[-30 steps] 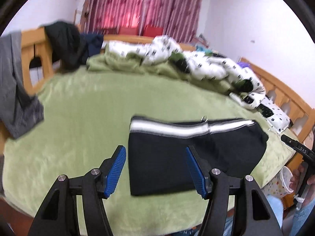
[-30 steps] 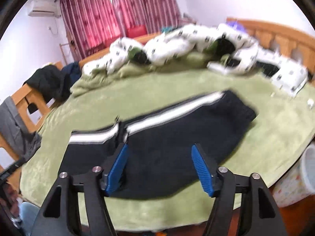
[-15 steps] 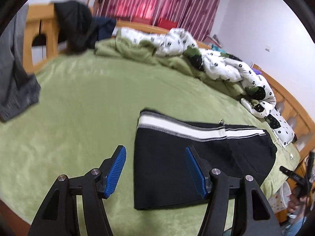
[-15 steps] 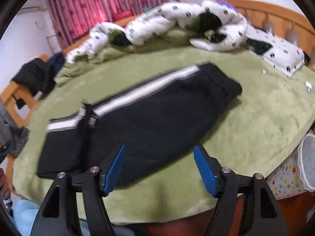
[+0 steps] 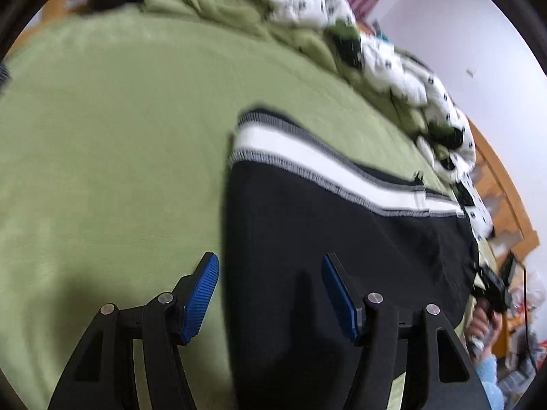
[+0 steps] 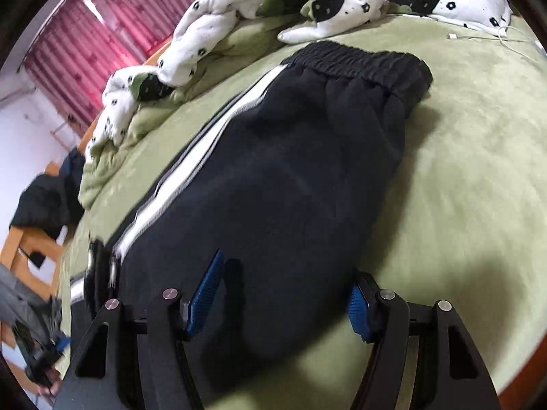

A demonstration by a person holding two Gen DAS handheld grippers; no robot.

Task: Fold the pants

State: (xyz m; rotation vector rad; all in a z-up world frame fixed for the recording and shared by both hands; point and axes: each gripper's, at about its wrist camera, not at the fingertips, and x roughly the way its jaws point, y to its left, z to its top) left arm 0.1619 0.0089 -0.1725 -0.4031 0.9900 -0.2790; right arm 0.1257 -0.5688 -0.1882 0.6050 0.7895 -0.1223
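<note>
Both tongs have dropped closer to the bed since a second ago; black sweatpants with a white side stripe point(image 5: 342, 239) now fill both views. Left tongs point(image 5: 270, 294): spread, nothing pinched, straddling the pants' folded left edge, green fleece blanket point(image 5: 102, 136) under the left pad. Right tongs point(image 6: 287, 300): jaws have just been closing, not gripping yet, with the pants' near edge between the pads; elastic waistband far ahead.
</note>
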